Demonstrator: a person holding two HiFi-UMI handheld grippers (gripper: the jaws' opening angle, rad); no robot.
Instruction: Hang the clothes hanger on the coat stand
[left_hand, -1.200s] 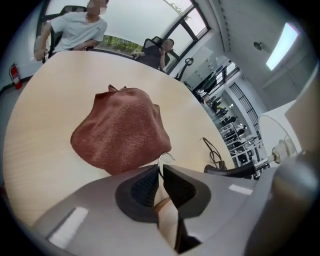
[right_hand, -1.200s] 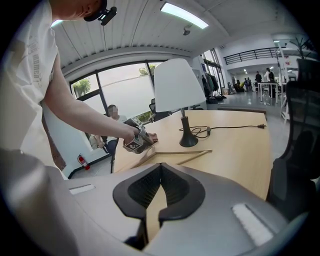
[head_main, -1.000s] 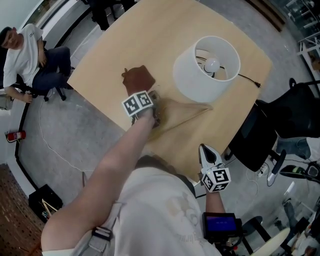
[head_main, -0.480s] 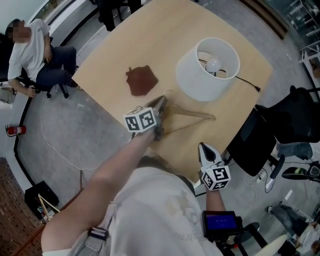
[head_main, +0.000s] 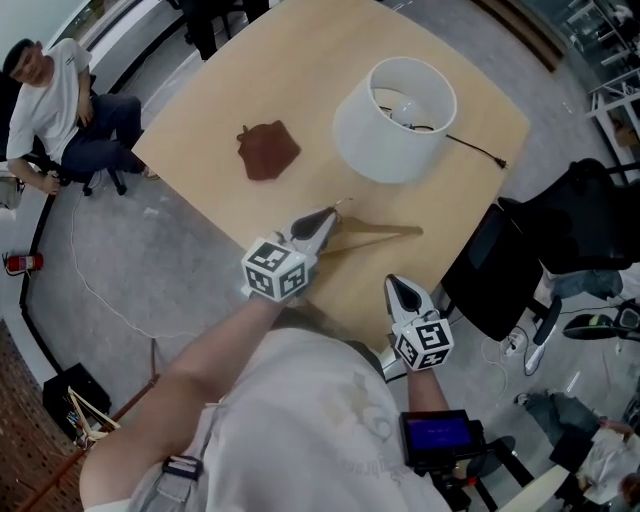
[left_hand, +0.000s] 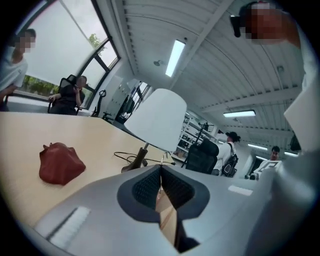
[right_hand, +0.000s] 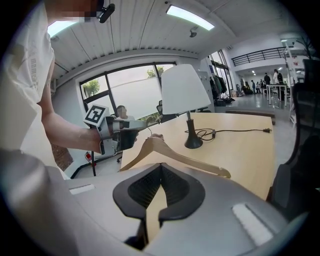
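Left gripper (head_main: 330, 212), jaws just closed and now clamped on the hook (left_hand: 162, 158), holds the clothes hanger (head_main: 385, 232) raised over the table's (head_main: 200, 110) near edge, evidently for carrying to a coat stand not in view; right gripper (head_main: 394, 284), near right, stands shut and empty.

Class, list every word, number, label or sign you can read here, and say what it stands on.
No readable text anywhere.
Square black-and-white markers on the cubes of the left gripper and right gripper: patterns, not words.
Faint print on the person's white shirt: unreadable.
Blue screen on the dark waist device: too small to read.
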